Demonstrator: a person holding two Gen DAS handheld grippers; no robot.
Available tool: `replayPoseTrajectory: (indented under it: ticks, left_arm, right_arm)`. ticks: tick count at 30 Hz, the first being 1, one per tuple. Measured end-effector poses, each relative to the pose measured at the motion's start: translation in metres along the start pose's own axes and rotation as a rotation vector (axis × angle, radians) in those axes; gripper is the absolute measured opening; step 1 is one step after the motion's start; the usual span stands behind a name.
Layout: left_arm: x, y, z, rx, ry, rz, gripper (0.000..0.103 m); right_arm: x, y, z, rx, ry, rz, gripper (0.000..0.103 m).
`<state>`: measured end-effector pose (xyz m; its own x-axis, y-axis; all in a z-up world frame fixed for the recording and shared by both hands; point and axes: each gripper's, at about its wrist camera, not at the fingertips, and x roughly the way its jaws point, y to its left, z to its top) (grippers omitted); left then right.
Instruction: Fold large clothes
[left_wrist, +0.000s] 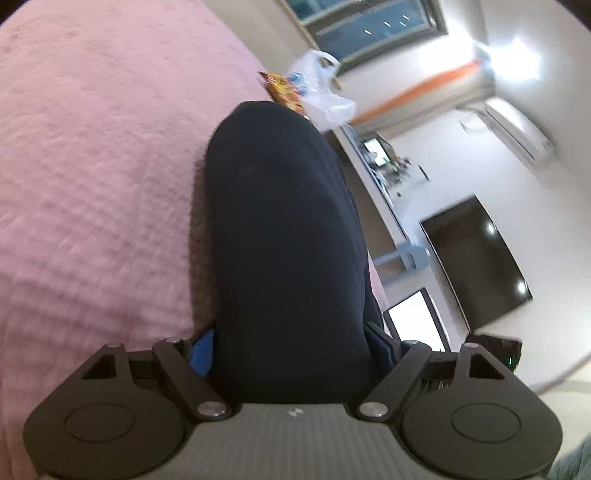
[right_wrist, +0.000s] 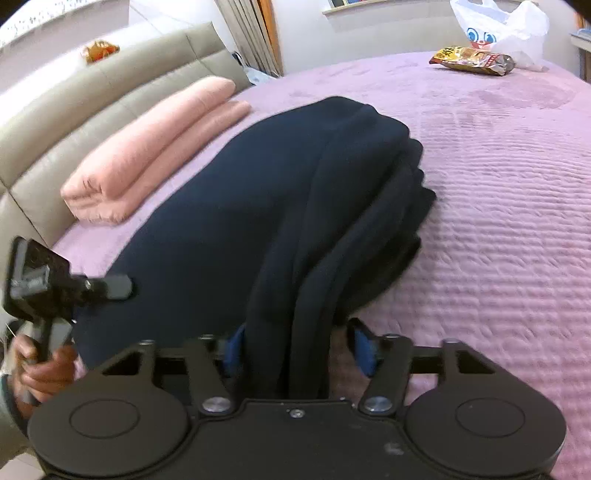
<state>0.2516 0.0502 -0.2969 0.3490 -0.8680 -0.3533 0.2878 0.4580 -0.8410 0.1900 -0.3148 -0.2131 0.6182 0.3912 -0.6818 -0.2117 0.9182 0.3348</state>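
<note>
In the left wrist view, the navy garment (left_wrist: 284, 240) fills the gap of the left hand-held gripper (left_wrist: 291, 350), pinched there and hiding most of both fingers; pink bedspread (left_wrist: 92, 166) lies left, a television (left_wrist: 476, 262) right.

In the right wrist view, the right hand-held gripper (right_wrist: 299, 350) clamps bunched folds; fingertips hidden. Folded pink towels (right_wrist: 155, 147) lie ahead-left, a snack packet (right_wrist: 472, 59) far ahead.

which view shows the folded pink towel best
The right wrist view: the folded pink towel lies in full sight by the headboard, beside the dark garment. The left wrist view does not show it.
</note>
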Motion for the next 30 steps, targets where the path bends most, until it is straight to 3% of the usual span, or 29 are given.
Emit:
replayPoseTrajectory:
  ticks: [4, 6, 8, 9, 11, 12, 13, 16, 18, 20, 21, 23, 25, 27, 28, 30]
  left_arm:
    - [-0.015, -0.011, -0.007, -0.07, -0.009, 0.078, 0.084]
    - [-0.018, -0.019, -0.014, -0.074, 0.025, 0.134, 0.081]
    - [-0.033, -0.026, -0.025, -0.014, 0.043, 0.184, 0.077]
    - [-0.035, -0.031, -0.027, 0.026, 0.054, 0.222, 0.074]
    - [-0.039, -0.036, -0.032, 0.075, 0.092, 0.294, 0.052]
    - [-0.044, -0.036, -0.033, 0.093, 0.111, 0.34, 0.03]
    - [-0.051, -0.038, -0.033, 0.125, 0.116, 0.383, 0.028]
    - [-0.066, -0.058, -0.019, 0.188, 0.048, 0.311, 0.035]
    - [-0.066, -0.077, -0.003, 0.257, -0.014, 0.255, 0.043]
    - [-0.051, -0.093, 0.013, 0.328, -0.052, 0.202, 0.043]
    - [-0.04, -0.097, 0.018, 0.345, -0.044, 0.172, 0.041]
    - [-0.004, -0.096, 0.027, 0.369, 0.019, 0.138, 0.038]
    - [0.027, -0.084, 0.026, 0.375, 0.09, 0.123, 0.025]
    - [0.041, -0.068, 0.024, 0.354, 0.108, 0.079, 0.022]
    - [0.041, -0.063, 0.022, 0.355, 0.1, 0.076, 0.015]
    - [0.032, -0.051, 0.023, 0.318, 0.087, 0.059, 0.013]
  right_arm:
    - [-0.006, 0.006, -0.018, 0.084, 0.049, -0.016, 0.077]
    - [-0.003, 0.013, -0.026, 0.083, 0.089, -0.066, 0.061]
    - [-0.012, 0.022, -0.031, 0.041, 0.099, -0.077, 0.042]
    - [-0.017, 0.025, -0.033, 0.02, 0.099, -0.09, 0.039]
    - [-0.026, 0.026, -0.038, -0.006, 0.116, -0.103, 0.035]
    - [-0.033, 0.024, -0.038, -0.009, 0.12, -0.099, 0.034]
    - [-0.04, 0.022, -0.035, -0.013, 0.112, -0.096, 0.035]
    - [-0.059, 0.013, -0.008, -0.039, 0.018, -0.095, 0.051]
    - [-0.058, 0.01, 0.024, -0.076, -0.066, -0.093, 0.051]
    - [-0.048, 0.013, 0.054, -0.124, -0.156, -0.09, 0.05]
    - [-0.039, 0.016, 0.068, -0.165, -0.215, -0.073, 0.049]
    - [-0.019, 0.027, 0.09, -0.26, -0.313, -0.069, 0.028]
    - [0.008, 0.04, 0.109, -0.37, -0.377, -0.049, 0.027]
    - [0.047, 0.045, 0.125, -0.445, -0.326, -0.048, 0.027]
    - [0.07, 0.043, 0.13, -0.465, -0.265, -0.088, 0.027]
    - [0.111, 0.028, 0.128, -0.48, -0.182, -0.175, 0.026]
